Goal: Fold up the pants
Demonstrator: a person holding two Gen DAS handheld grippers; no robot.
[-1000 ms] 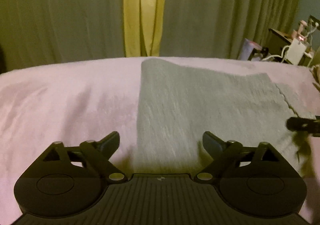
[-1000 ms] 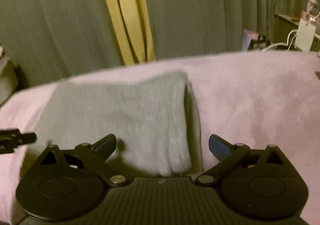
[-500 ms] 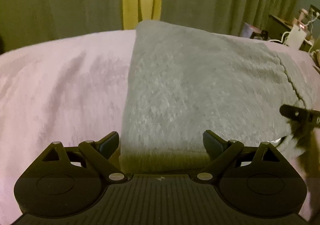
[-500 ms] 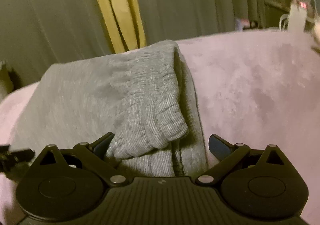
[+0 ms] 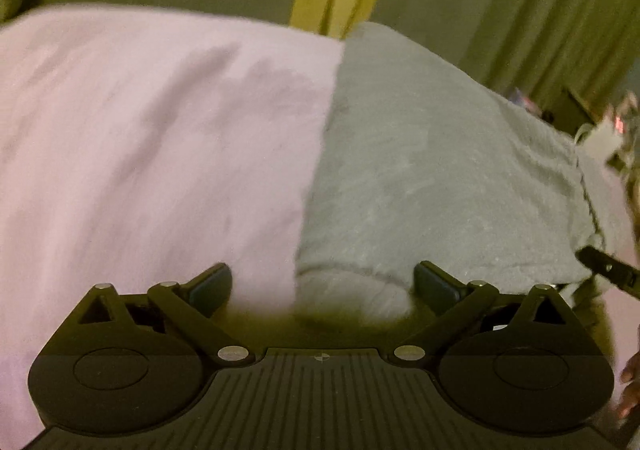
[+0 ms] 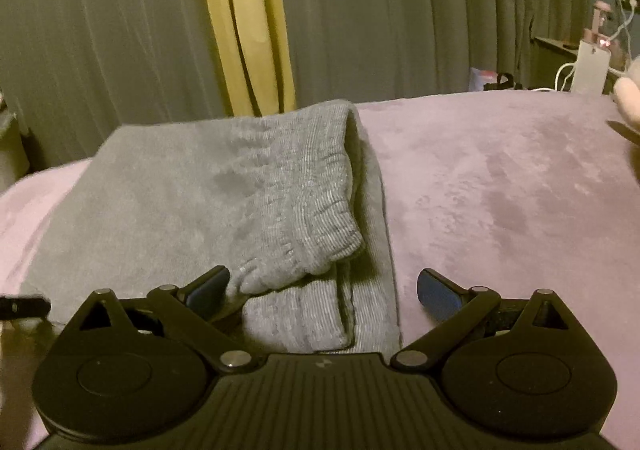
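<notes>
Left claw [image 5: 322, 284]: jaws opening wide, nothing gripped; grey sweatpants [image 5: 432, 185] corner now lies between them, nearer than a second ago. Right claw [image 6: 323, 290]: open, empty, astride the ribbed waistband [image 6: 304, 209]. Beyond, pink bed cover [image 6: 500, 177]. Likely grasp for next fold.

One pair of grey pants [image 6: 208, 193] lies mid-frame on one pink blanket [image 6: 500, 185]. Two grippers: the left gripper [image 5: 322, 286] and the right gripper [image 6: 324, 290], each low in its frame. One yellow curtain strip [image 6: 248, 21], upper centre. Perhaps one white box [image 6: 590, 67], far right, blurred.
</notes>
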